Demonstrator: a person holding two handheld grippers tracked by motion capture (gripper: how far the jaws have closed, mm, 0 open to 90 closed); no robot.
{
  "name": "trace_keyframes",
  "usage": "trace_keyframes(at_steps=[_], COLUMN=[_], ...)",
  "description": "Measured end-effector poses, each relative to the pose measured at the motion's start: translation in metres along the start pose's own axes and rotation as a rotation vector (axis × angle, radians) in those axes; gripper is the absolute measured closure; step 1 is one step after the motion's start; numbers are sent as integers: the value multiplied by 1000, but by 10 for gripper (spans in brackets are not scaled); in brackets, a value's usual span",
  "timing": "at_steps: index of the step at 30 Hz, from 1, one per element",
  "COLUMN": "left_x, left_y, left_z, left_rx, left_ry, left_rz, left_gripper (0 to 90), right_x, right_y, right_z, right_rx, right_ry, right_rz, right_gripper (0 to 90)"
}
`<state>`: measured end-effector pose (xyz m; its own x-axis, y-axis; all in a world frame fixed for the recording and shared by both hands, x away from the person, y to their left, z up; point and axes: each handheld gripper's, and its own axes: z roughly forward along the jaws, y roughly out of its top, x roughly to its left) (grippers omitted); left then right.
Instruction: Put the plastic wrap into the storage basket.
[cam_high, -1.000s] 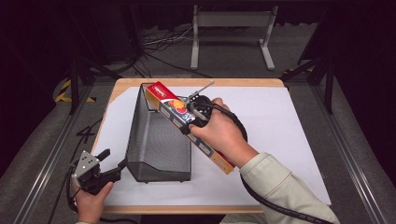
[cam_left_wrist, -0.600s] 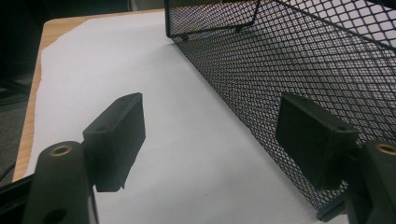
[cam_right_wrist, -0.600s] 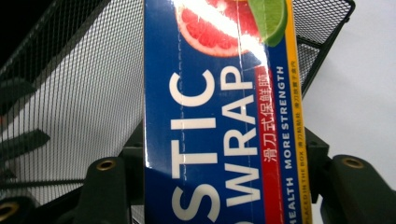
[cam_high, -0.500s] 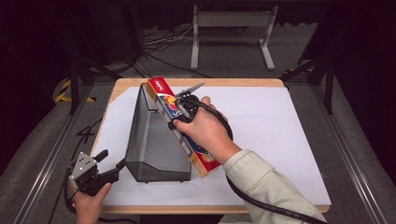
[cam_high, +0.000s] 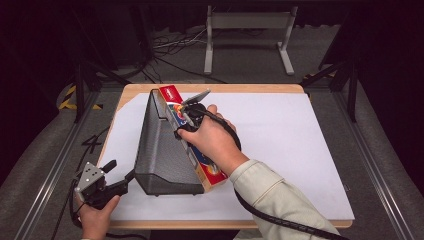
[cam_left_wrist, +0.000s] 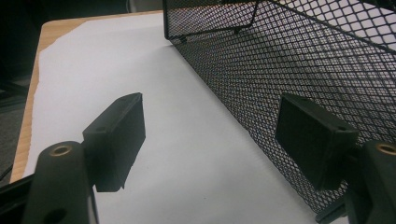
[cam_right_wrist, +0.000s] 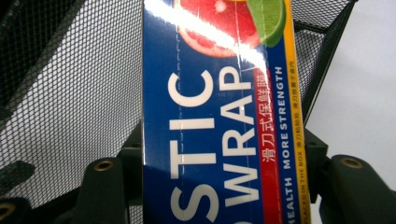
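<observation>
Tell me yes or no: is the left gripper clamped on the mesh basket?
No. In the left gripper view the left gripper stands open beside the mesh basket, gripping nothing.

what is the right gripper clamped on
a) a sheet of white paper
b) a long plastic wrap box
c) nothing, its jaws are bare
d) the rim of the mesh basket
b: the right gripper has its jaws on both sides of the plastic wrap box, which leans on the mesh basket.

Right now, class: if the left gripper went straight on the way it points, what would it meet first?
Probably the mesh basket: its wall already stands beside the left gripper, by one jaw, though depth is unclear.
</observation>
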<state>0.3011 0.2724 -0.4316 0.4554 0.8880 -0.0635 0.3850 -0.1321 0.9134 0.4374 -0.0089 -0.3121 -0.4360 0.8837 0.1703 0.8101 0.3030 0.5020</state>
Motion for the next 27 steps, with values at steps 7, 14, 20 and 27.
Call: trace_keyframes(at_steps=[7, 14, 20, 27], left_x=[-1, -1, 1, 0], left_y=[-1, -1, -2, -3], left_z=[-1, -3, -6, -5], left_rx=[-3, -1, -2, -3], left_ry=[3, 5, 7, 4], left_rz=[-2, 6, 2, -1], left_gripper=[250, 249, 249, 249], right_x=[8, 13, 15, 16], right_y=[1, 2, 3, 4], right_z=[11, 21, 32, 42], right_rx=[40, 99, 142, 167], right_ry=[-6, -21, -45, -67], right_rz=[6, 9, -8, -25], right_gripper=[407, 406, 403, 402])
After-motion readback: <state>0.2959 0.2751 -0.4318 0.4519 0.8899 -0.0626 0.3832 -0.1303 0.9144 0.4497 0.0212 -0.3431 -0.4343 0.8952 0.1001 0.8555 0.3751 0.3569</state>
